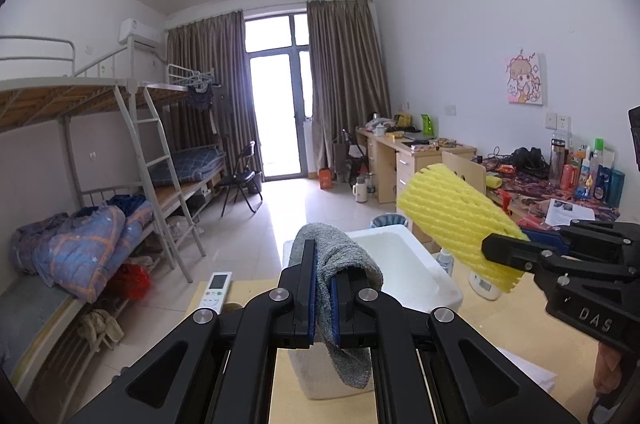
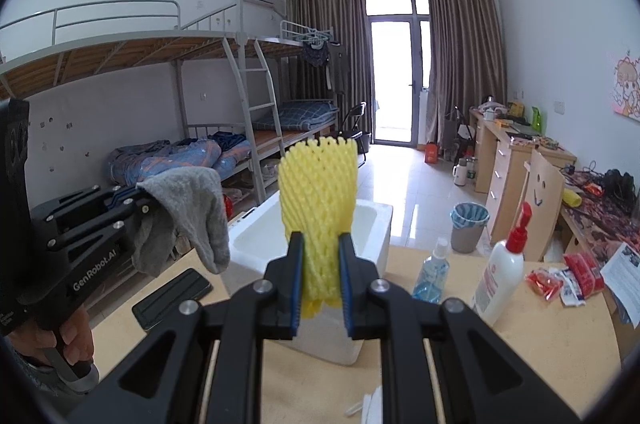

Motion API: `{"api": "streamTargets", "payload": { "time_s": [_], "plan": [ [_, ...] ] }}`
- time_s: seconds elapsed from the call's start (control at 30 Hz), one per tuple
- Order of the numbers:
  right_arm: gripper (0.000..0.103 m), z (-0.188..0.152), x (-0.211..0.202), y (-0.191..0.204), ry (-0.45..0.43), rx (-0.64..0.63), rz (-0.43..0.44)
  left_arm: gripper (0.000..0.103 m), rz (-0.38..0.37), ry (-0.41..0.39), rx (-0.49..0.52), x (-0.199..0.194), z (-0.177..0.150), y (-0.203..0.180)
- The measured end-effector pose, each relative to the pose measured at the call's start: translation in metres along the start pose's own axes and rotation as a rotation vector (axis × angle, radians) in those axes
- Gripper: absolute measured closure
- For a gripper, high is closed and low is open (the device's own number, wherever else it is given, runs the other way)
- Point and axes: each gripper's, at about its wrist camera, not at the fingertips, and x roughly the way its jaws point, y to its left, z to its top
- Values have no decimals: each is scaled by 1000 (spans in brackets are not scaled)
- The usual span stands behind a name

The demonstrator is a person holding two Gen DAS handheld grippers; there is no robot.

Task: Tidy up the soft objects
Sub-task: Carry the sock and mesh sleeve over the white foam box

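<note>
Left gripper (image 1: 324,260): jaws are clenched on a grey sock (image 1: 340,264). The cloth is pinched between the blue pads, one end bunched up above the jaw tips, the other hanging limp below them. In the right wrist view the sock (image 2: 188,216) is seen draped from the left gripper (image 2: 138,201), held in the air, off the surface.

Right gripper (image 2: 320,244): jaws are closed on a yellow foam net sleeve (image 2: 320,191). The sleeve is gripped near its lower end; most of it stands upright above the jaw tips, and a short tail shows below the pads. In the left wrist view the sleeve (image 1: 460,224) is seen tilted, projecting up and left from the right gripper (image 1: 508,252).

A white foam box (image 1: 404,256), open at the top, is set on the tan surface (image 2: 540,344) in front of both grippers (both items are held above and just short of it; neither touches it).

Also noted on the surface: a white remote (image 1: 216,290), a dark phone (image 2: 172,298), a blue spray bottle (image 2: 432,272), a white pump bottle (image 2: 500,276).
</note>
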Motion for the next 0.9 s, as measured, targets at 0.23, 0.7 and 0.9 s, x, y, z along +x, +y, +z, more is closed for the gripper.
{"api": "streamTargets", "payload": {
  "time_s": [0.23, 0.7, 0.9],
  "plan": [
    [84, 10, 24, -1, 22, -3, 17, 98, -8, 10, -1, 18, 6, 3],
    [84, 16, 54, -7, 52, 27, 20, 98, -7, 27, -17, 50, 18, 10],
    [84, 18, 58, -9, 65, 34, 16, 98, -17, 51, -12, 65, 16, 4]
  ]
}}
